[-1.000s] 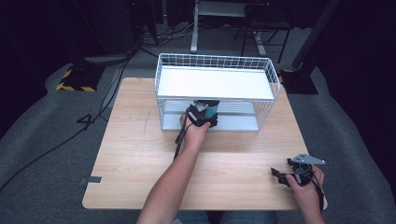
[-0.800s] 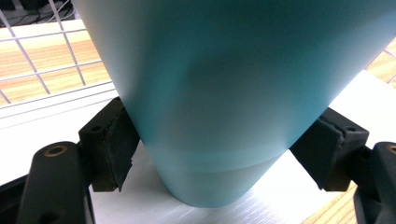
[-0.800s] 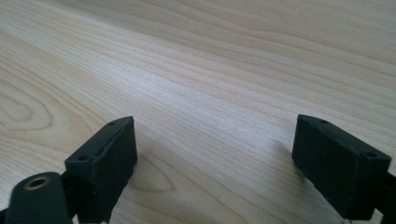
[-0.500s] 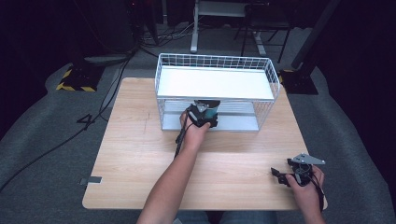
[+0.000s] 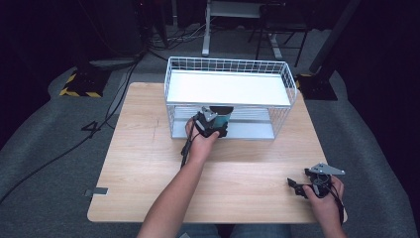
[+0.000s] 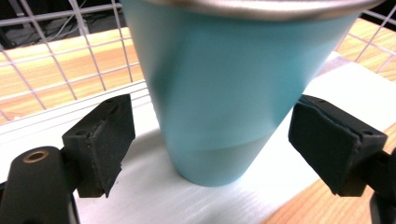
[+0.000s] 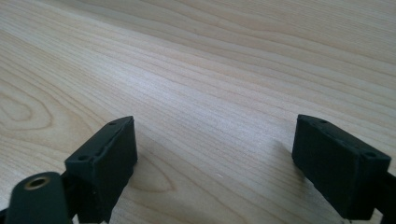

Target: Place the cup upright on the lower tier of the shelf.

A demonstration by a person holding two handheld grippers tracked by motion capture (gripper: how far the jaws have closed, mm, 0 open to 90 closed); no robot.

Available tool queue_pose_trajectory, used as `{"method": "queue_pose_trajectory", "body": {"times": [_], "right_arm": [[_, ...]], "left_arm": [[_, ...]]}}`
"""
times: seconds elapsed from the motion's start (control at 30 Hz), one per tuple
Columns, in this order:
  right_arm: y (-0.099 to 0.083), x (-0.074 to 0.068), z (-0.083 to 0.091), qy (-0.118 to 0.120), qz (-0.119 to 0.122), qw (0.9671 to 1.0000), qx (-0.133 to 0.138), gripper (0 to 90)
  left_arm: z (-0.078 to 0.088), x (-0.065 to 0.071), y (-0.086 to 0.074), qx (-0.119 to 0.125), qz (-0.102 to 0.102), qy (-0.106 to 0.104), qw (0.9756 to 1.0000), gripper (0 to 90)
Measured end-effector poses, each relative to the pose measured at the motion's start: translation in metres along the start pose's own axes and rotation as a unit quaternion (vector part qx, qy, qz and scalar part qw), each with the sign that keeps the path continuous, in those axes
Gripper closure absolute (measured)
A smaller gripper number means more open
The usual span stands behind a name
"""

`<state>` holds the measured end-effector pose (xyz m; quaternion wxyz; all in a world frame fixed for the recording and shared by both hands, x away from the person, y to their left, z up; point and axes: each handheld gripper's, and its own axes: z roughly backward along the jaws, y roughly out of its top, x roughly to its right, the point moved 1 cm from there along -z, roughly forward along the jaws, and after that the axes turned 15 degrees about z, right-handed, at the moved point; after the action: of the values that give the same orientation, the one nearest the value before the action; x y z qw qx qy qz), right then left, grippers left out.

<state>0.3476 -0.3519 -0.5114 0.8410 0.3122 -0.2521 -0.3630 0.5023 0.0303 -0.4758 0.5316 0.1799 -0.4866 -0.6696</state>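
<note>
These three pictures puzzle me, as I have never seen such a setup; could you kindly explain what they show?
A person sits at a wooden table and holds a hand tool with two black jaws, a gripper, in each hand. The high view looks down from above. The other two views come from cameras riding on each gripper. On the table stands a white wire rack. The left gripper reaches under its shelf, where a teal cup stands on the white bottom board. The jaws have just been opening and stand apart from the cup, so nothing is held. The right gripper is open over bare wood.
</note>
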Motion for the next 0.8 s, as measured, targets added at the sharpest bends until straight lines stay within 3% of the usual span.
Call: {"method": "queue_pose_trajectory", "body": {"times": [0.23,0.43,0.8], "right_arm": [[0.000,0.000,0.000,0.000,0.000,1.0000,0.000,14.2],[0.000,0.000,0.000,0.000,0.000,1.0000,0.000,14.2],[0.000,0.000,0.000,0.000,0.000,1.0000,0.000,14.2]], "left_arm": [[0.026,-0.005,-0.002,0.003,0.006,-0.007,1.0000,15.5],[0.042,-0.005,-0.002,0.002,0.000,-0.014,0.9999,15.7],[0.086,0.000,-0.005,-0.011,-0.029,-0.030,0.9991,17.9]]}}
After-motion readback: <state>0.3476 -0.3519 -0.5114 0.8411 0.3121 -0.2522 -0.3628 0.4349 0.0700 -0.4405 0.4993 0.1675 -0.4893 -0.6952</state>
